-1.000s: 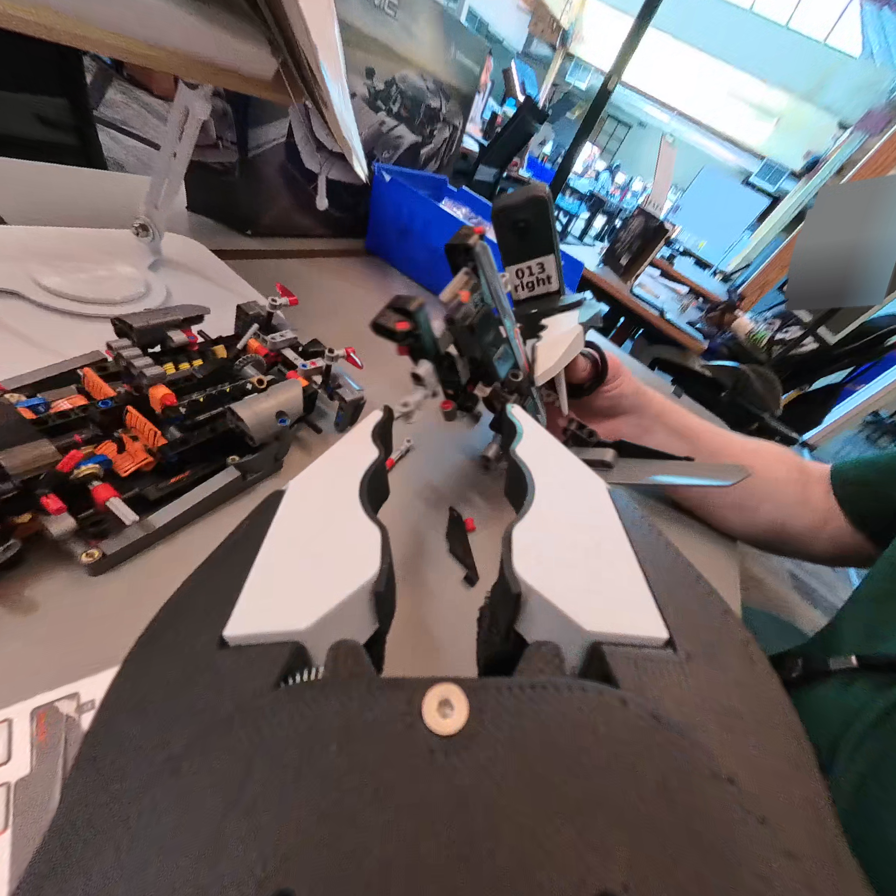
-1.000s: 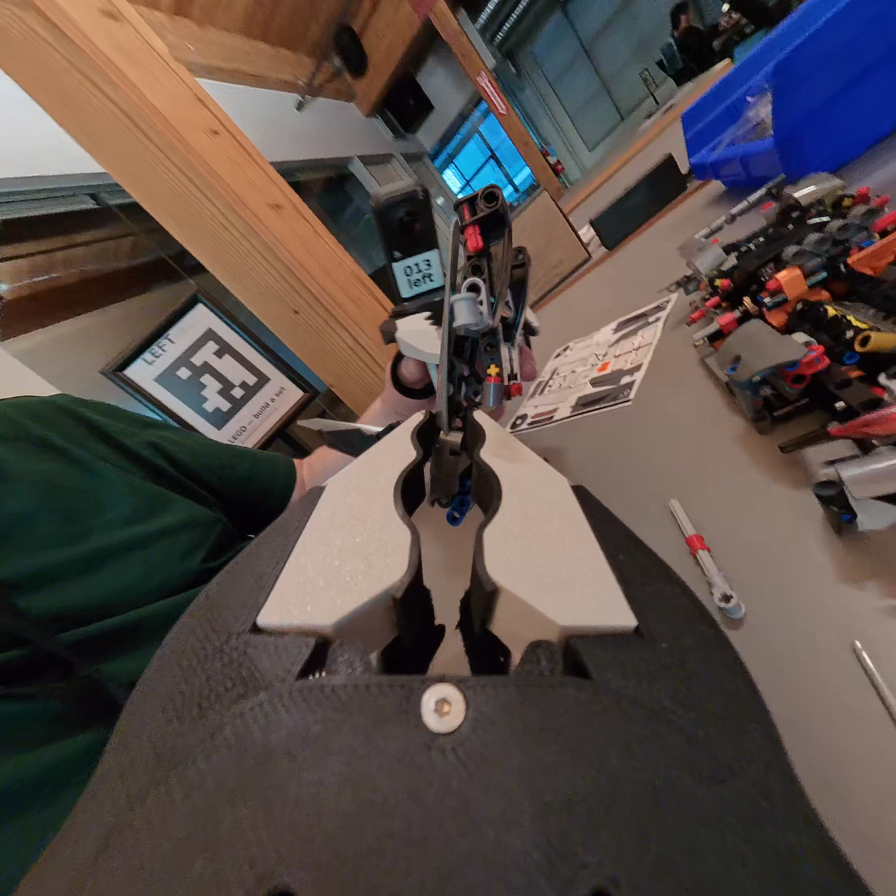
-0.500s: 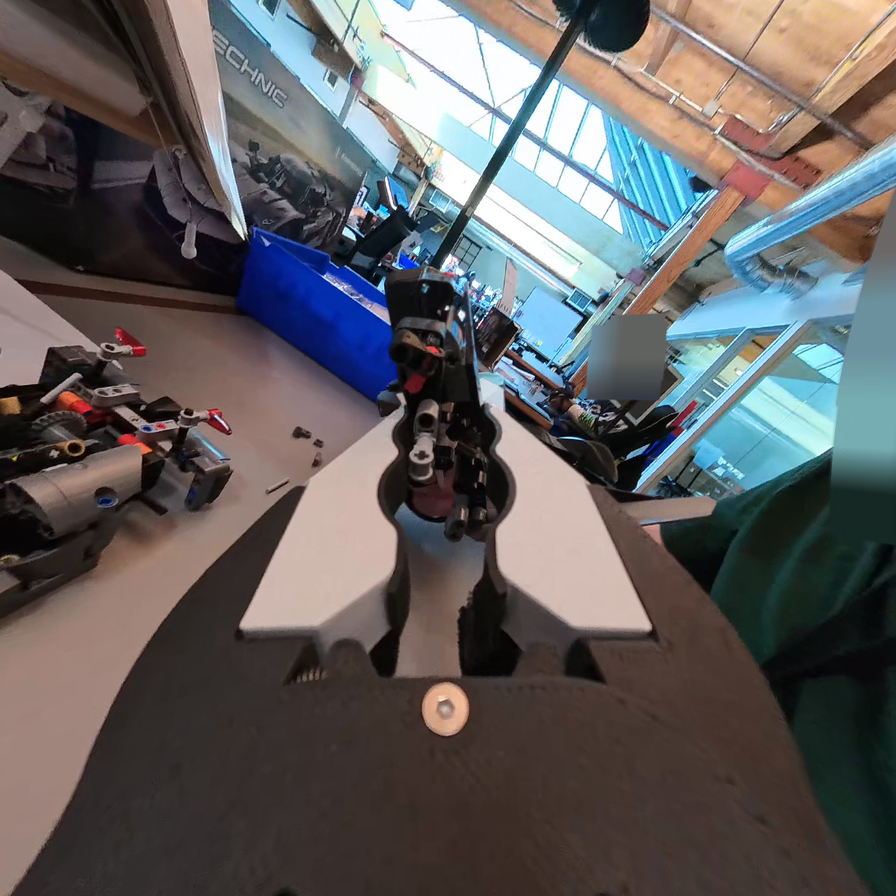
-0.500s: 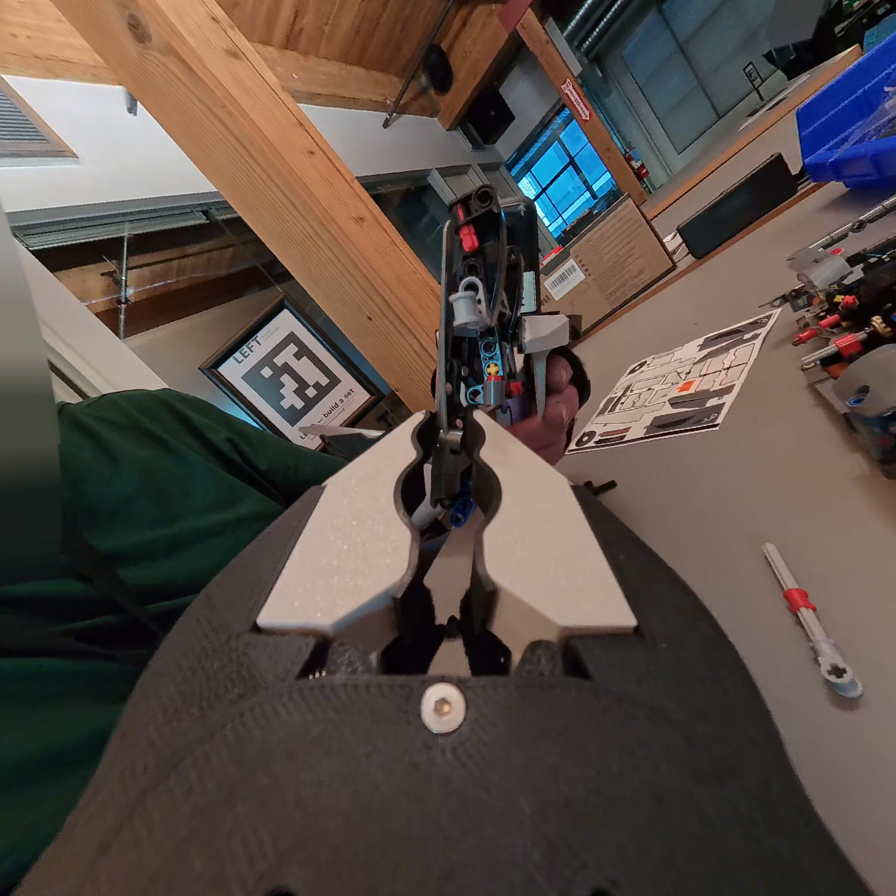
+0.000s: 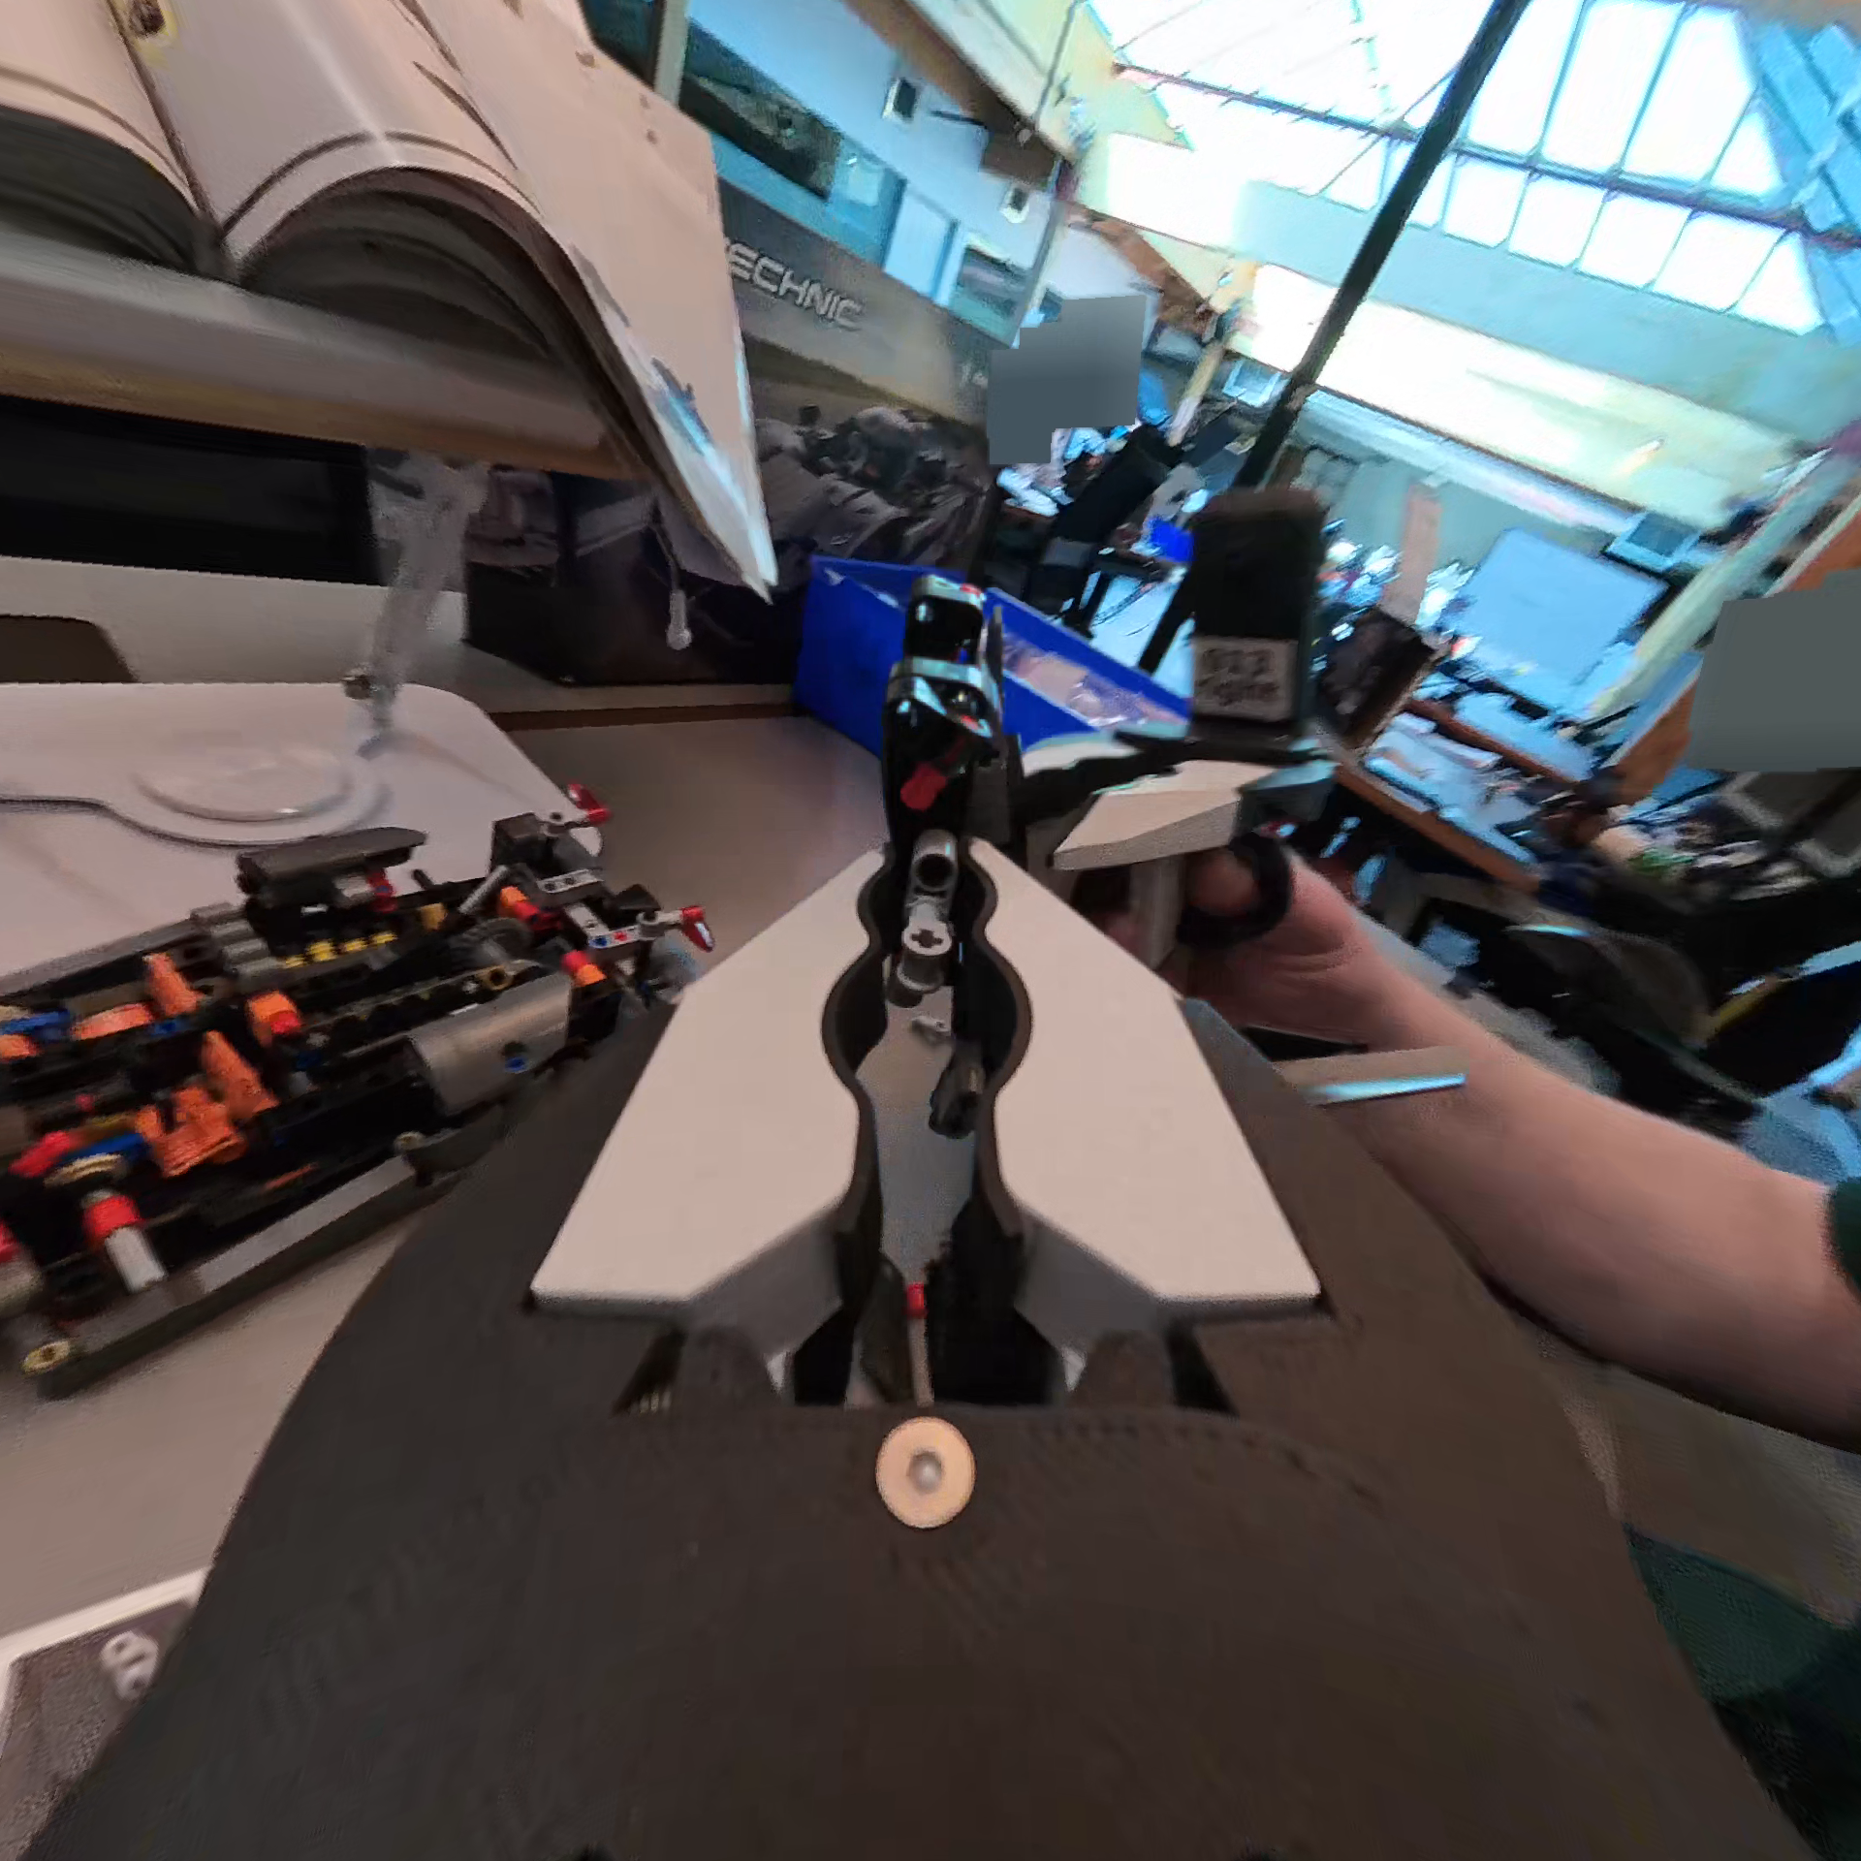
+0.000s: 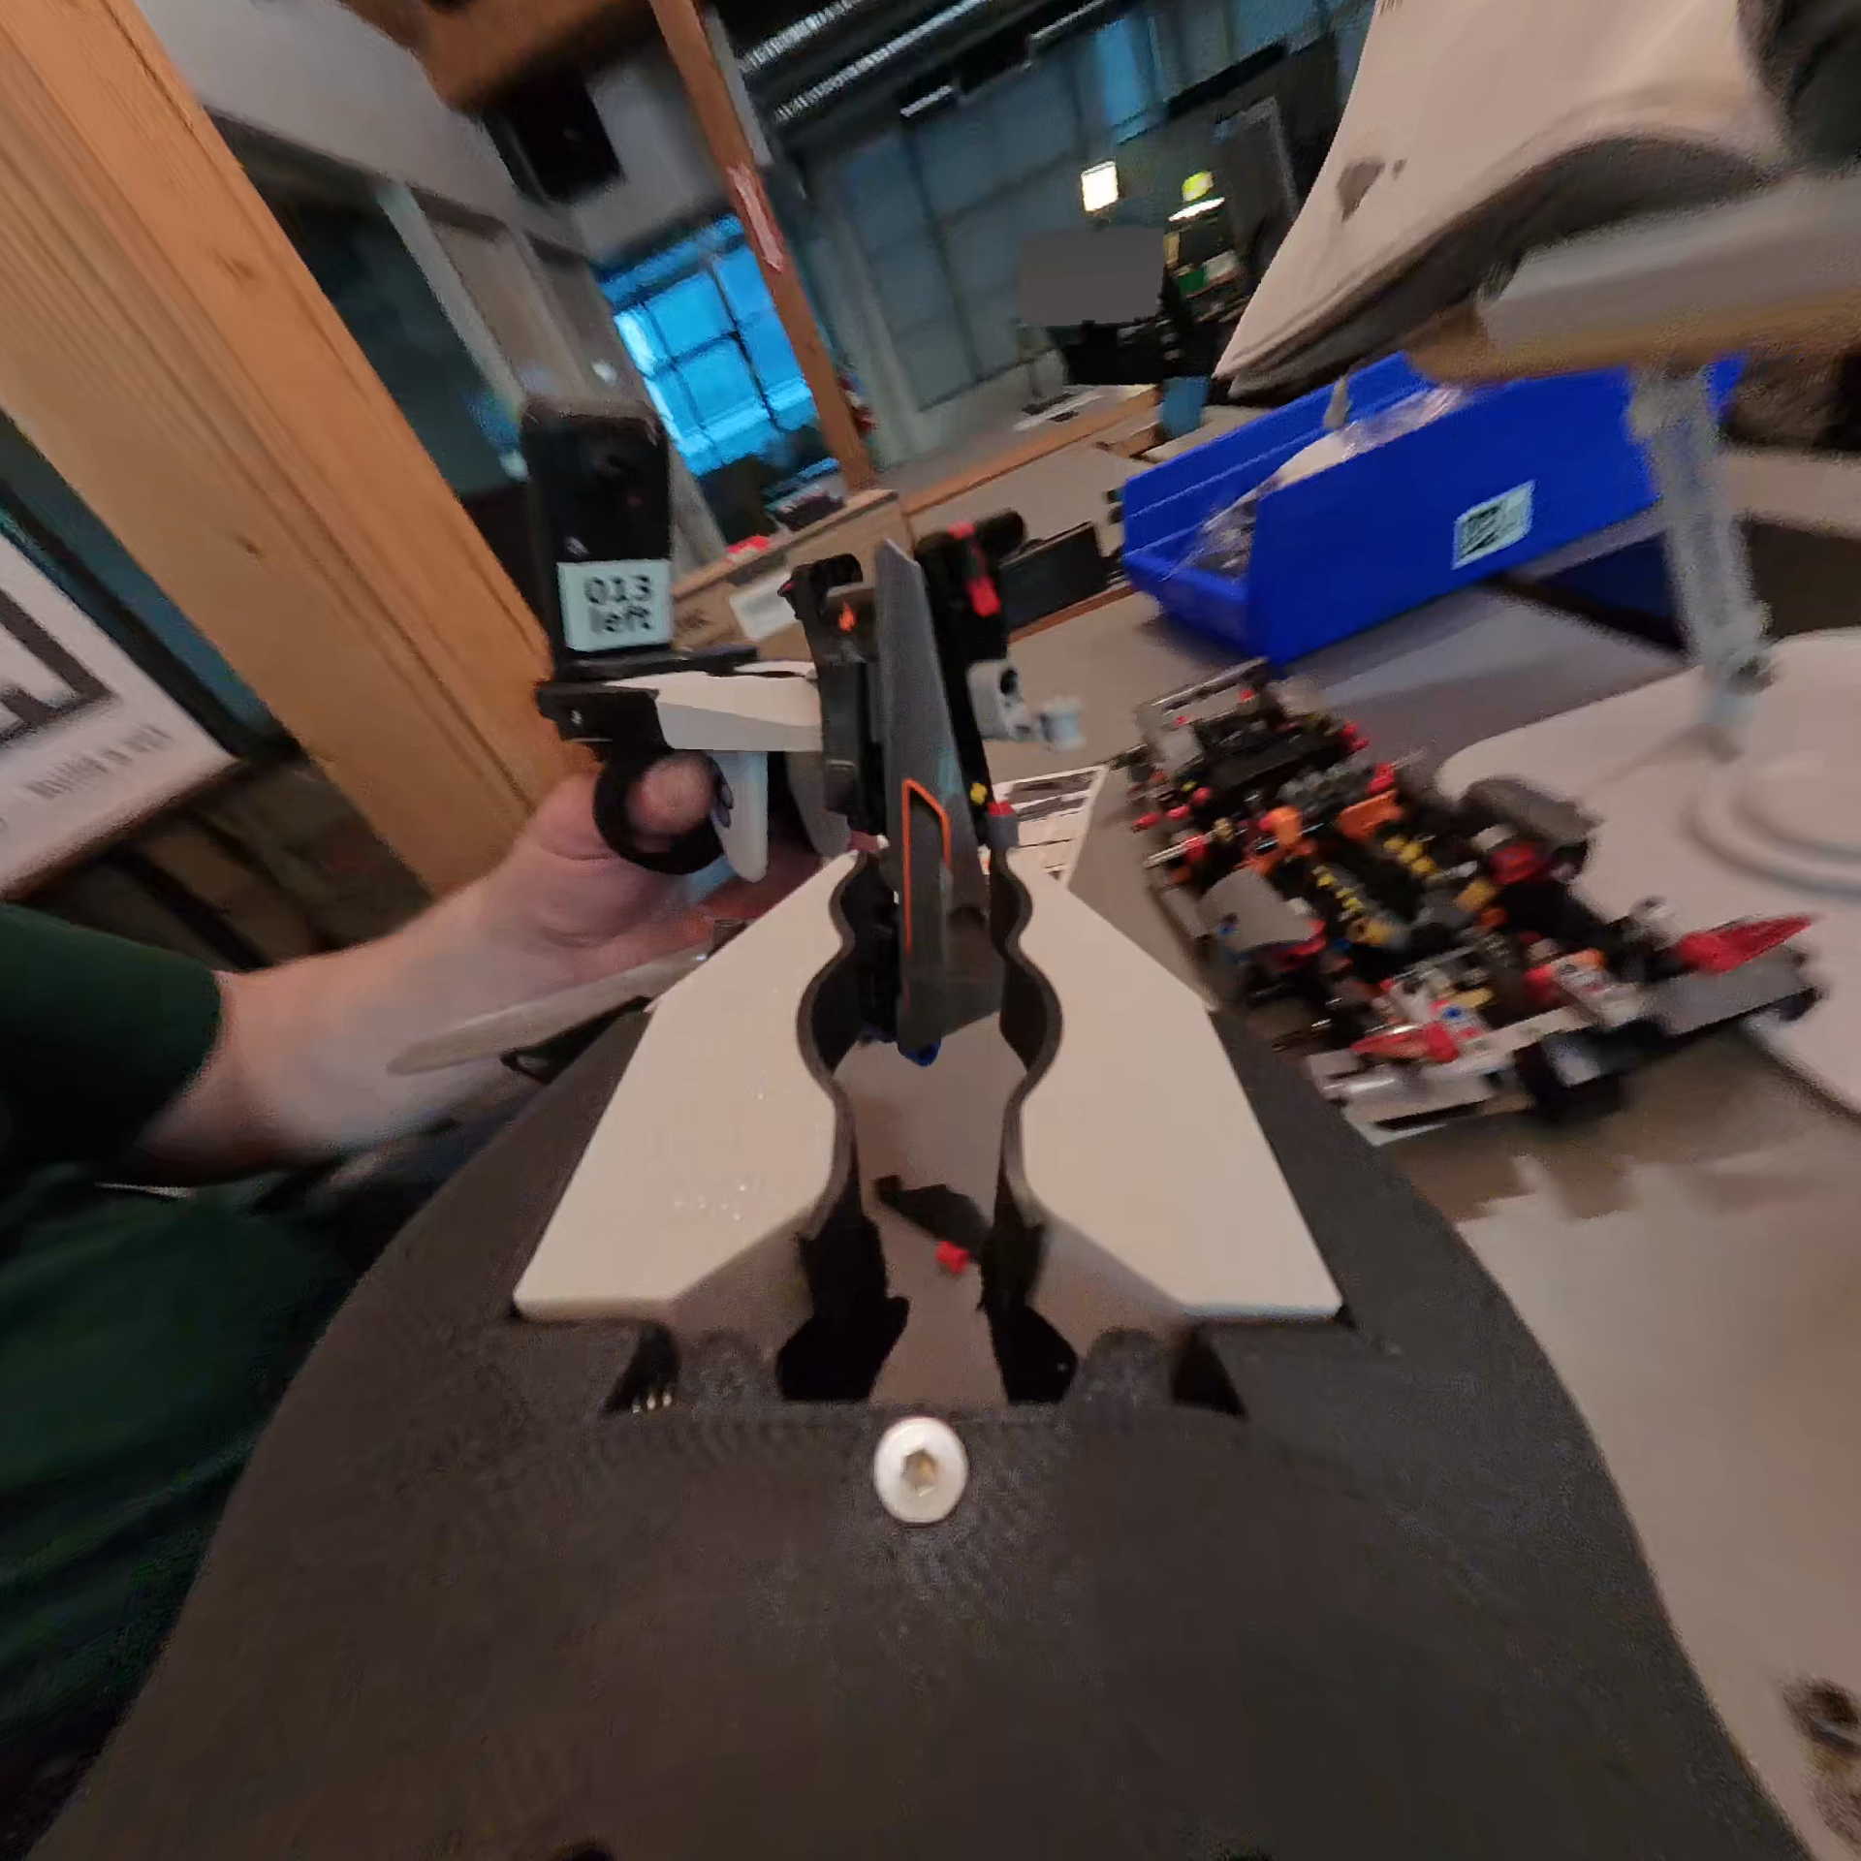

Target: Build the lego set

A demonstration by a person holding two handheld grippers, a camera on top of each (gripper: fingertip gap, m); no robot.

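Observation:
A small black and grey lego sub-assembly (image 5: 937, 806) with red pins is held up above the table between both grippers. My left gripper (image 5: 928, 856) is shut on its lower end. My right gripper (image 6: 926, 871) is shut on the same sub-assembly (image 6: 921, 785), whose dark grey panel with an orange line faces this camera. The right gripper also shows in the left wrist view (image 5: 1138, 826), reaching in from the right. The left gripper shows in the right wrist view (image 6: 745, 710), reaching in from the left. The large lego car chassis (image 5: 302, 1017) lies on the table (image 6: 1511, 1309).
A blue parts bin (image 6: 1360, 544) stands at the back. An open instruction book (image 5: 403, 201) rests on a stand above the chassis (image 6: 1410, 906). A sticker sheet (image 6: 1047, 796) lies behind the grippers. A small black part (image 6: 937, 1208) and a red pin (image 6: 950, 1254) lie on the table below. The tips of one gripper are about 5 cm away from the tips of the other.
My left gripper has closed on the sub-assembly that the right gripper was holding. Both grippers have then swung with it, so both views now face the chassis and the book.

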